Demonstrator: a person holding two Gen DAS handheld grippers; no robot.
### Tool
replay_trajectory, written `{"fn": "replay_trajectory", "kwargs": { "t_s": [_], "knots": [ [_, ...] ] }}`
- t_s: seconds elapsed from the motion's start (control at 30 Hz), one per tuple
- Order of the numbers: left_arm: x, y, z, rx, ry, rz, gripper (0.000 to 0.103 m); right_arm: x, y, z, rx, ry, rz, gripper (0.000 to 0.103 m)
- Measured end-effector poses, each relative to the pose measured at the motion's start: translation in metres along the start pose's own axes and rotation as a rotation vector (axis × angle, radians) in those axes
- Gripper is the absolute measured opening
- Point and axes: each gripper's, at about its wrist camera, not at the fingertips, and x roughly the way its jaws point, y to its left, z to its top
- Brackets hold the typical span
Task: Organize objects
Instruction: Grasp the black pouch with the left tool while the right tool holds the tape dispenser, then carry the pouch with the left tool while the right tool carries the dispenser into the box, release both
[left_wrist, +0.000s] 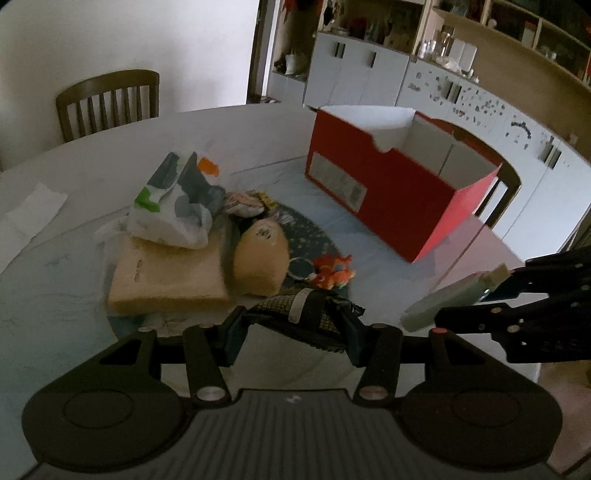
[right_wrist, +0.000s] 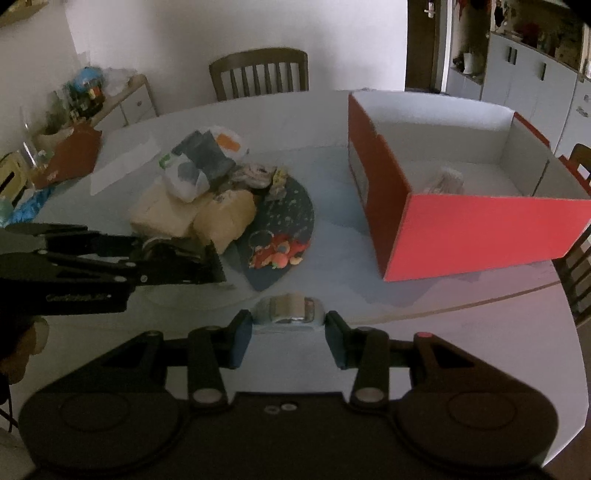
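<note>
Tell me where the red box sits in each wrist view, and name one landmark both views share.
Left wrist view: red box at upper right, on the table beyond the pile, its open top facing up.
Right wrist view: red box at right, filling the middle right of the picture, with something pale inside.
Shared landmark: the orange plush toy on the dark mat.

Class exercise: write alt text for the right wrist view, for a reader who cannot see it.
The right tongs grip a small pale bottle-like item above a white table, facing an open red box. To the left, the left tongs hold a dark object beside a pile of beige packets and a colourful toy.
</note>
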Motion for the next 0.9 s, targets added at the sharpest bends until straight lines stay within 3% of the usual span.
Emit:
{"fn": "replay_trajectory", "kwargs": {
  "t_s": [0.47,0.9],
  "knots": [
    [-0.019,-0.044,0.039,0.045,-0.071,-0.062,0.052,-0.05,-0.041,0.032,0.032,-0.155,-0.02,0.043],
    [0.004,-0.101,0.089,0.094,-0.124,-0.046,0.052,-0.061,-0.105,0.058,0.032,-0.24,-0.056,0.043]
  ]
}}
